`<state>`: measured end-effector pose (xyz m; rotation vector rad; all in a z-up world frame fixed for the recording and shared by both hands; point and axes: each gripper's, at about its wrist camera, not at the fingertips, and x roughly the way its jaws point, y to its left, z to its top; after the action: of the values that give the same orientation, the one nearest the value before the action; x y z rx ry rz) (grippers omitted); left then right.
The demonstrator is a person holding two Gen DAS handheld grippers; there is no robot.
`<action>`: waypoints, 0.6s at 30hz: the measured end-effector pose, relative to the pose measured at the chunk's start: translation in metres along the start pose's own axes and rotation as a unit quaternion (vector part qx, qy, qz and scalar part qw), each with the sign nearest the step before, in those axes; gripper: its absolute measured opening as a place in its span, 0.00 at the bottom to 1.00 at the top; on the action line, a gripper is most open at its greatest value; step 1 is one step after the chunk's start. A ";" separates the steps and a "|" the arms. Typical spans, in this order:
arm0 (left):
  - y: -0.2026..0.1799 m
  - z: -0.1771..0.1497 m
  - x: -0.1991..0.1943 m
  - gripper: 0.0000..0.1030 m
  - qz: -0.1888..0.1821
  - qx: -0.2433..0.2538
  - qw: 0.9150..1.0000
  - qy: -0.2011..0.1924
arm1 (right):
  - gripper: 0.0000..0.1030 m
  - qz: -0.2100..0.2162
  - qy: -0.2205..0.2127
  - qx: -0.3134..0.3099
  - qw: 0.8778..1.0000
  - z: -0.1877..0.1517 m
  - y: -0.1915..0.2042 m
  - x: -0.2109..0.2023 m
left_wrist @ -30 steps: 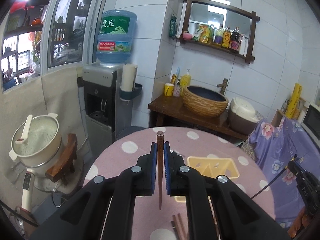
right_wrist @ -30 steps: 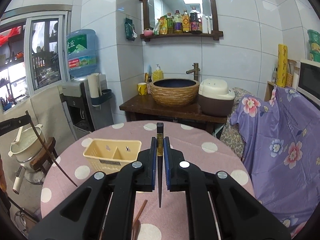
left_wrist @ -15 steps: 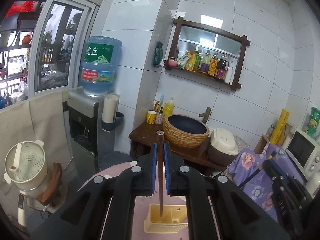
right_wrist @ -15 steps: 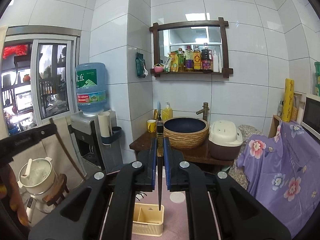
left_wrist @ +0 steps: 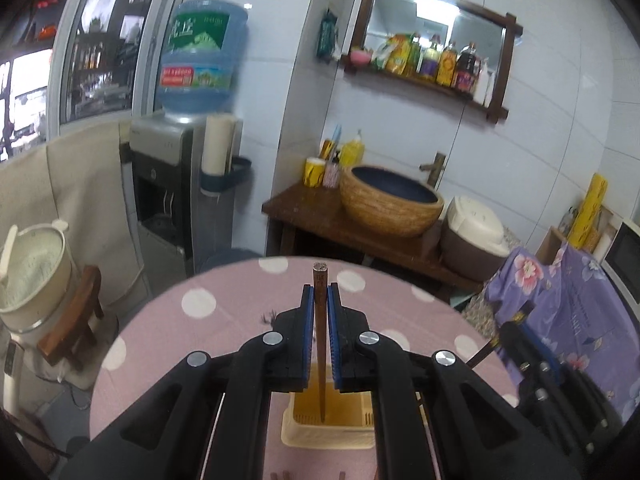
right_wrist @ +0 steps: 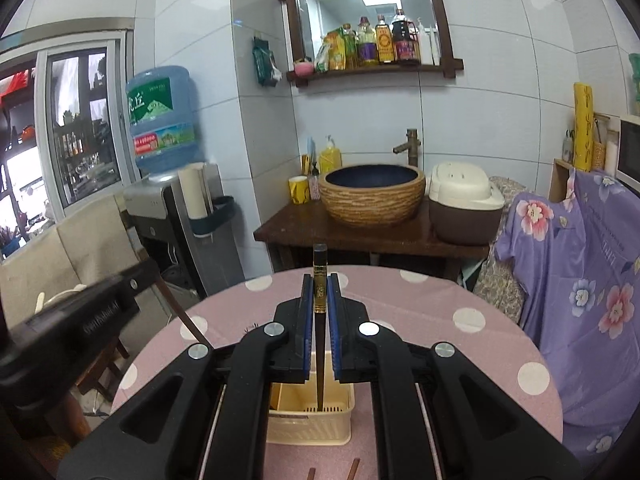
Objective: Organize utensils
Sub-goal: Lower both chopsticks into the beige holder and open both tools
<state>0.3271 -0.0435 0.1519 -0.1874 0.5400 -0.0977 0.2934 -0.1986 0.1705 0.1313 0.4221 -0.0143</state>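
My left gripper [left_wrist: 319, 300] is shut on a brown wooden chopstick [left_wrist: 321, 344] whose tip points down into the cream plastic utensil basket [left_wrist: 328, 434] on the pink dotted table. My right gripper [right_wrist: 320, 292] is shut on a dark chopstick with a gold band [right_wrist: 319, 320]; its tip hangs over the same basket [right_wrist: 310, 420]. The left gripper body [right_wrist: 68, 332] shows at the left of the right wrist view, and the right gripper body [left_wrist: 560, 384] at the right of the left wrist view. Chopstick ends [right_wrist: 352, 468] lie on the table at the near edge.
The round pink polka-dot table [left_wrist: 224, 308] carries the basket. Behind it stand a wooden stand with a woven basin [right_wrist: 374, 194], a rice cooker [right_wrist: 464, 208] and a water dispenser [left_wrist: 180, 184]. A purple floral cloth [right_wrist: 580, 300] covers furniture at the right.
Both grippers have tilted down and lowered toward the table; the basket now sits under both chopstick tips. Both stay shut on their chopsticks.
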 end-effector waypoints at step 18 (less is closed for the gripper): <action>0.015 -0.030 0.021 0.13 -0.010 0.002 0.999 0.035 | 0.09 -0.009 0.001 0.008 1.000 -0.023 -0.021 0.013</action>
<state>0.3295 -0.0362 0.1129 -0.1867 0.6071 -0.1256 0.2947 -0.2163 0.1417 0.1432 0.4250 -0.0350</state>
